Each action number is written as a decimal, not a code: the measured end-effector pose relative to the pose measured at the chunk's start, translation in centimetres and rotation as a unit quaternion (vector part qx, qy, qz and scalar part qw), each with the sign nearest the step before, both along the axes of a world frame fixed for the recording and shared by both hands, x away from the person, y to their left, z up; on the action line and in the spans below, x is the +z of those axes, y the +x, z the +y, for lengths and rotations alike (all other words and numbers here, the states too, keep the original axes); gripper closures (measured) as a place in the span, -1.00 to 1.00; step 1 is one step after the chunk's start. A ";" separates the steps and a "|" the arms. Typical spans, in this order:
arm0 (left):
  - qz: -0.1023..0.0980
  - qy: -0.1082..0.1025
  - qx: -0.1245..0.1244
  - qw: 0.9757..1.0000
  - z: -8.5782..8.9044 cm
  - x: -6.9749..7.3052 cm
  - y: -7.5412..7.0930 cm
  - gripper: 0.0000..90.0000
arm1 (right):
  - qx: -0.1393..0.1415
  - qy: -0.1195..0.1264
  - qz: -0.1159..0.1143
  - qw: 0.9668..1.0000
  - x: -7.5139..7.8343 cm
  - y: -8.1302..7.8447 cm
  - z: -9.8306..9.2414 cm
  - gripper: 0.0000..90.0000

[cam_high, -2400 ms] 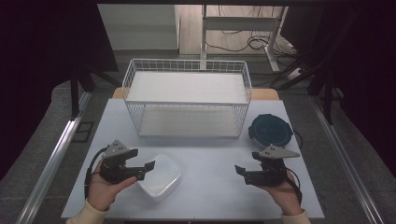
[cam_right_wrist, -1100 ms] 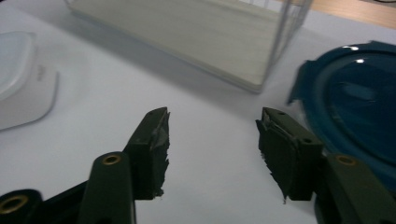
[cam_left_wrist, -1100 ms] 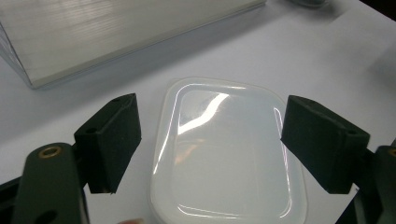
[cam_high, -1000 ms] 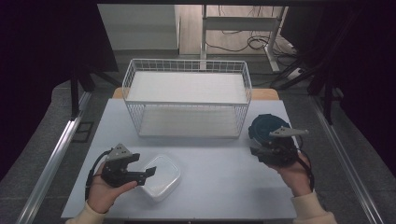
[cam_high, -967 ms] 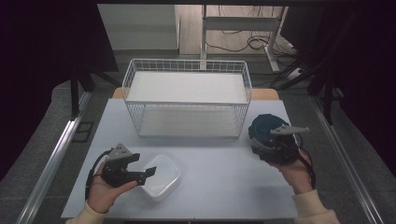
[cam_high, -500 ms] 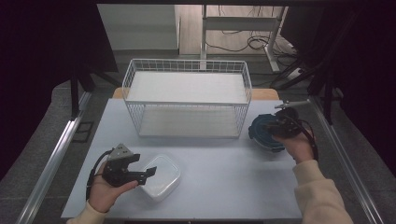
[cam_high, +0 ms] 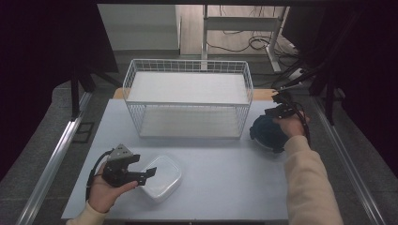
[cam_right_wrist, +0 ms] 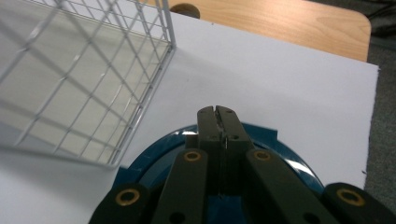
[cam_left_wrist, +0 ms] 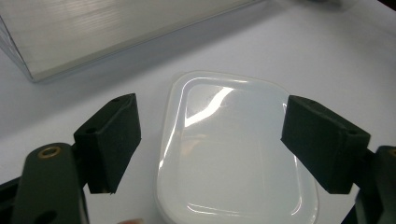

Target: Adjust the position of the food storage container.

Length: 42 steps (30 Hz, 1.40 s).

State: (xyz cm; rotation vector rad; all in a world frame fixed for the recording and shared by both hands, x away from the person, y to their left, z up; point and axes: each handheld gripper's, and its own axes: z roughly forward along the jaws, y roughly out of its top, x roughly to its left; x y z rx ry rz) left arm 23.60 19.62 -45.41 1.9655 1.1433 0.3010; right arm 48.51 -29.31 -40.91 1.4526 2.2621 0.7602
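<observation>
One translucent rounded-rectangle container (cam_left_wrist: 233,154)

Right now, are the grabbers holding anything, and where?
The left gripper is open around the clear container, not pinching it. The right gripper has just closed above the blue lid; nothing shows between its jaws.
</observation>
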 end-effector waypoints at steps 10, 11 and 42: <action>-0.003 -0.003 0.006 1.000 0.3 0.2 0.0 -0.56 | -0.011 -0.032 0.023 0.999 -2.3 4.1 0.4 0.99; -0.003 -0.002 0.005 1.000 0.4 0.1 0.0 -0.56 | -0.011 -0.037 0.029 0.999 -2.6 4.2 0.4 0.99; 0.002 0.012 0.006 1.000 0.3 -0.4 0.0 -0.56 | -0.010 -0.017 0.082 0.996 -3.5 1.5 0.3 1.00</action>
